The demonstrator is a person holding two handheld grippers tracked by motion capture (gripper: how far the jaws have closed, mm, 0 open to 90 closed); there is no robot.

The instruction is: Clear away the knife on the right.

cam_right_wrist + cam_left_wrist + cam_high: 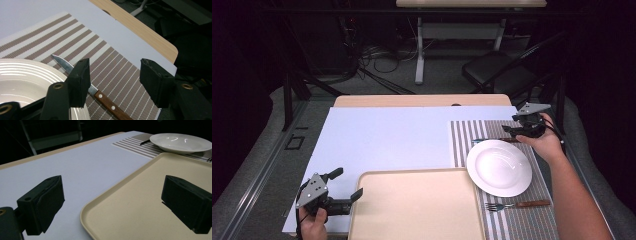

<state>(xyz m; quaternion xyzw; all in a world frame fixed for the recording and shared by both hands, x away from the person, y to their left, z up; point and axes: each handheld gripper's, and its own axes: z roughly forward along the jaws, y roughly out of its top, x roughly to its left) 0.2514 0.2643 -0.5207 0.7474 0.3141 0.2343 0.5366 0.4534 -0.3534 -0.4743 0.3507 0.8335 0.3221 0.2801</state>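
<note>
High view: the right gripper [518, 131] hovers at the far edge of the striped placemat [464, 135], just beyond the white plate [499, 167], over the wooden-handled knife [492, 140] that lies on the mat along the plate's far rim. Right gripper view shows the knife [105, 98] flat on the mat beneath the jaws, its blade tip beside the plate [22, 80]; the jaws stand partly apart with nothing between the pads, and it looks as though neither touches the knife, though one jaw hides part of the blade. A fork [516, 204] lies on the mat at the plate's near side. The left gripper [346, 186] is held at the near left corner of the beige tray [417, 210], its jaws wide apart and holding nothing; in the left gripper view one jaw hangs over the tray [130, 202] and the other over the white board [82, 167].
</note>
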